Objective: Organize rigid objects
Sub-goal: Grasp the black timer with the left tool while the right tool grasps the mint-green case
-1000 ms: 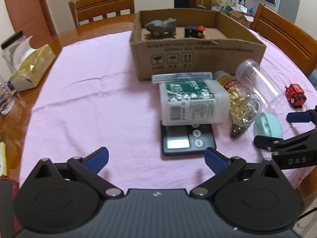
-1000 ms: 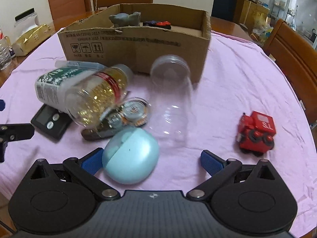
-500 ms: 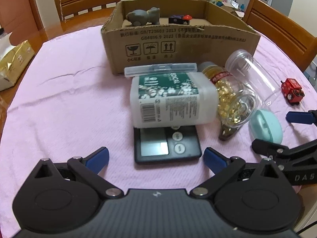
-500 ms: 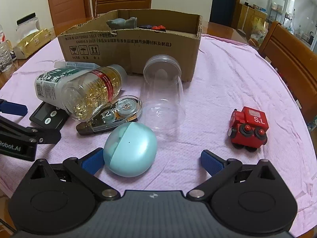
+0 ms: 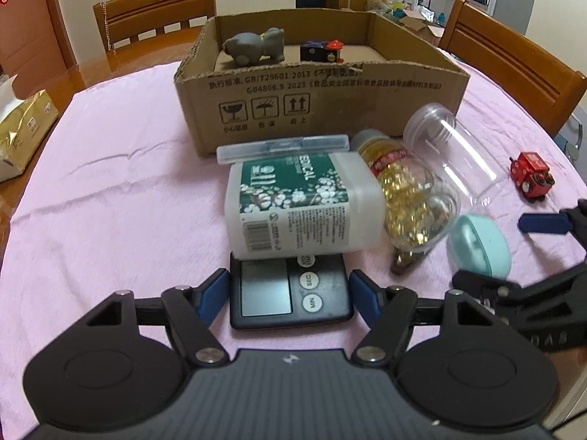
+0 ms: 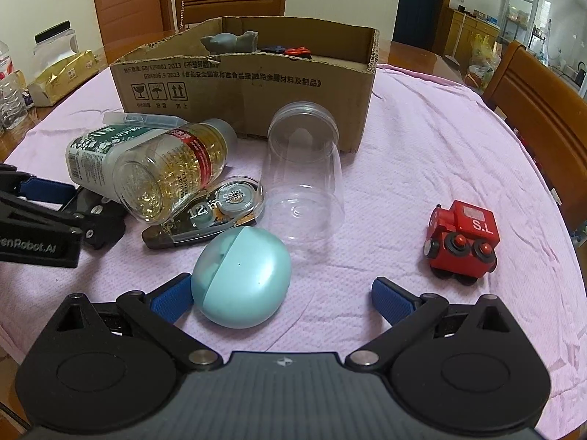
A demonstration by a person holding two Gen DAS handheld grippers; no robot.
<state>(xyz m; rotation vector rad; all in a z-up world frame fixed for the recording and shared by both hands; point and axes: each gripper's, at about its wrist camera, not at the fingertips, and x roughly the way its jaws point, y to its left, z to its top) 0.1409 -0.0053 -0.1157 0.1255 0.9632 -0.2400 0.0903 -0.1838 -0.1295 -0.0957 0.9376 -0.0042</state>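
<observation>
My left gripper [image 5: 288, 289] is closing on a black digital timer [image 5: 264, 293] that lies flat on the pink cloth; its blue pads meet the timer's two sides. A white bottle [image 5: 301, 205] with a green label lies across the timer's far end. My right gripper [image 6: 280, 289] stands open and holds nothing. A teal egg-shaped case [image 6: 242, 275] lies just inside its left finger. The red toy train [image 6: 462, 242] sits to the right, beyond the other finger.
A cardboard box [image 5: 319, 95] at the back holds a grey toy animal [image 5: 256, 49] and a dark toy car [image 5: 321, 51]. A jar of golden capsules [image 6: 165, 179], a clear empty jar [image 6: 304, 183] and a correction tape [image 6: 212, 216] lie beside the bottle. Wooden chairs surround the table.
My left gripper moved forward to the timer and its jaws came in from wide open onto the timer's sides. The right gripper stayed open and barely moved.
</observation>
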